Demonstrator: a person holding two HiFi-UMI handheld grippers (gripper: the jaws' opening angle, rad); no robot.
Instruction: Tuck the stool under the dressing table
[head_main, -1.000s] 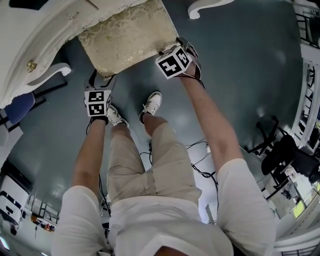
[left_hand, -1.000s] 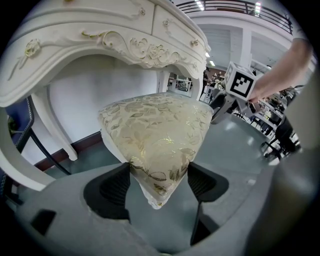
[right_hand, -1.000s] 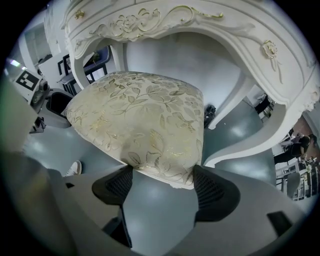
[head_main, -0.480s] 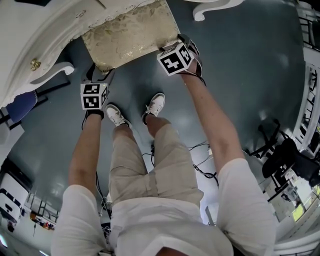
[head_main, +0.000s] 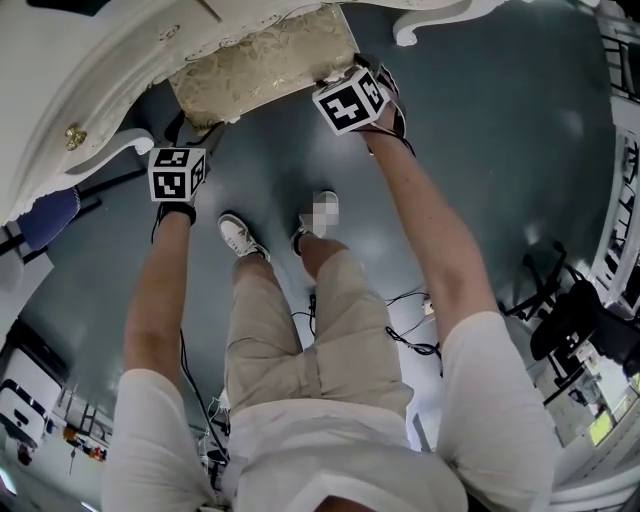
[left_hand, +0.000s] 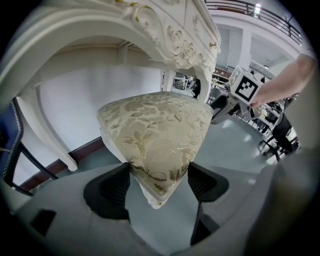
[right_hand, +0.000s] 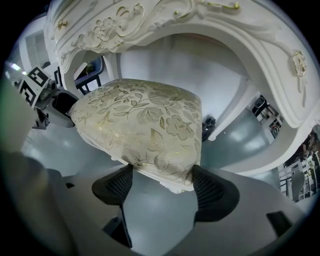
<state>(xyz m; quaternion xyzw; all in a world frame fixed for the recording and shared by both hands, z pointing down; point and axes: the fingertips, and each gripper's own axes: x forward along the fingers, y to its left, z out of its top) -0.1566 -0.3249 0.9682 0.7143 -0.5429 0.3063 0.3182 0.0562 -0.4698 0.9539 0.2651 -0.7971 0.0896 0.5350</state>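
Two tongs, left tongs (left_hand: 155, 185) and right tongs (right_hand: 162, 187), each clamped wide on a near corner of the cream gold-leaf cushioned stool (head_main: 262, 62), stool partly under the white carved dressing table (head_main: 90, 60), curved table leg (head_main: 105, 153) just beside left tongs, blue chair (head_main: 45, 215) nearby.

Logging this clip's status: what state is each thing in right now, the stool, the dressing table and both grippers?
stool: upright, far part under the table, near edge out.
dressing table: standing, drawers look shut.
left gripper: shut on the stool's near left corner.
right gripper: shut on the stool's near right corner.
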